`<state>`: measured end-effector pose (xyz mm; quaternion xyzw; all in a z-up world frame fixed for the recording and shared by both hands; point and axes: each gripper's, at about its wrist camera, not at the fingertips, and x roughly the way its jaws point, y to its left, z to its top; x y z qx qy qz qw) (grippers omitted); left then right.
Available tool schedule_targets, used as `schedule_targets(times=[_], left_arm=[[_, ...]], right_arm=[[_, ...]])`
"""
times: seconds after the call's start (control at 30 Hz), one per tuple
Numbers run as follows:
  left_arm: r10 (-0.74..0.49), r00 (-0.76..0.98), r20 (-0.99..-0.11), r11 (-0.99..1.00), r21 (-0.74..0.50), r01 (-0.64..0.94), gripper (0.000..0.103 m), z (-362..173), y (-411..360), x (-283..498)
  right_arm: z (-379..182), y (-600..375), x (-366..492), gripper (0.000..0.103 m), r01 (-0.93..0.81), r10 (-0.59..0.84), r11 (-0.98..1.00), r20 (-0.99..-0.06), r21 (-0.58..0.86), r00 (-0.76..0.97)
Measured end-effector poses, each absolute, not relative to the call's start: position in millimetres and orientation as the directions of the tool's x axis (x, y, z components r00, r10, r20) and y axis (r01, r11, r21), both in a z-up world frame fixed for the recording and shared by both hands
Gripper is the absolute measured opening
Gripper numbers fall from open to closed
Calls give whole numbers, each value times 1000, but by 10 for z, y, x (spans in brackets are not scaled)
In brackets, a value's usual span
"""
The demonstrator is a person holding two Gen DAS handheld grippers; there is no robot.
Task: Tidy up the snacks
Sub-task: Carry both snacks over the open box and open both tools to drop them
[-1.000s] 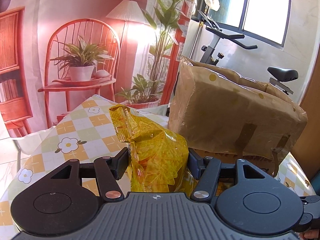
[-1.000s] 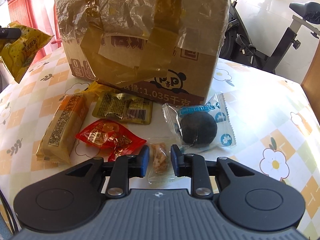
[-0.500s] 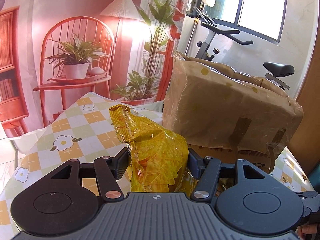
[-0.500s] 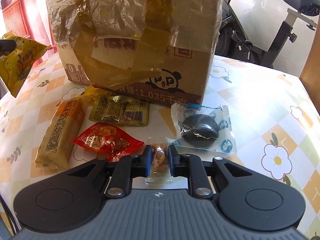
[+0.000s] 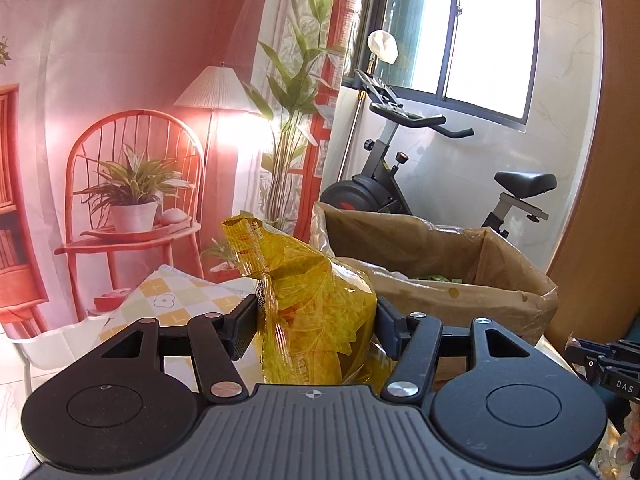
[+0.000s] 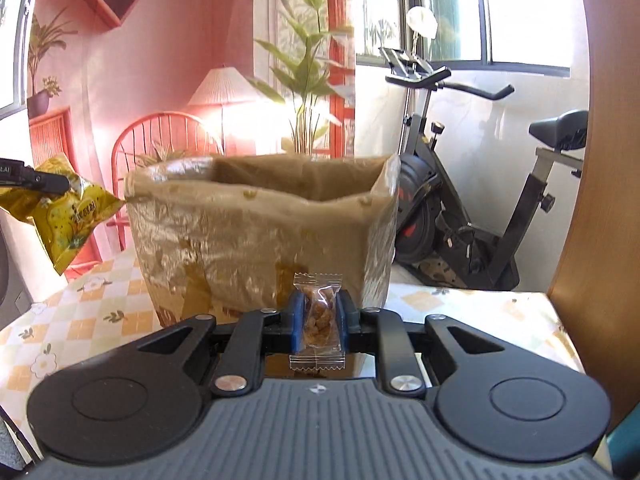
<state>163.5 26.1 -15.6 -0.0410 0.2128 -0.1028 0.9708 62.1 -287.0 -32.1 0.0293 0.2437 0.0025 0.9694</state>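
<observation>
The left tool (image 5: 316, 330) is part open around a yellow snack bag (image 5: 312, 312), its two fingers pressed against the bag's sides so the bag stands upright between them, clear of the bench (image 5: 168, 300). The same bag shows at the left edge of the right wrist view (image 6: 64, 212), pinched by a black finger (image 6: 36, 178) and hanging in the air to the left of the box.

The right tool (image 6: 318, 320) is almost fully closed on a small clear packet (image 6: 318, 316) of brown pieces. The blue pads (image 6: 297, 320) squeeze the packet's middle, and its crimped ends stick out above and below the fingers. The packet is held up in front of the near wall of the box, off the bench.

The cardboard box (image 6: 256, 232) stands on the bench, covered in crinkled brown tape and plastic, with its top open. From the left wrist view its inside (image 5: 432, 280) shows a bit of something green; what it is cannot be told.

The bench has a checked cloth with flower prints. An exercise bike (image 6: 460, 208) stands behind the box by the window.
</observation>
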Motion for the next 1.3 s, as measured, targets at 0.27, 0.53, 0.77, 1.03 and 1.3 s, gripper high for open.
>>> schedule_targets(times=[0.27, 0.53, 0.77, 1.03, 1.3], left_arm=[[-238, 917, -319, 970, -126, 208, 63, 115, 145, 1600], [-254, 934, -251, 967, -59, 247, 63, 425, -116, 1944], [-252, 921, -297, 966, -14, 260, 63, 423, -560, 2604], [-270, 853, -447, 955, -11, 297, 73, -2, -689, 2929], [-265, 865, -426, 962, -53, 269, 78, 60, -249, 2720]], right_arm=[[152, -2872, 710, 18, -14, 19, 1000, -373, 16, 928], [394, -2873, 1152, 18, -40, 26, 999, -330, -35, 943], [262, -2968, 1865, 18, -6, 9, 1000, -421, 9, 907], [-35, -2923, 2053, 26, -7, 37, 998, -515, 60, 856], [76, -3056, 1779, 32, -27, 58, 997, -481, 71, 875]])
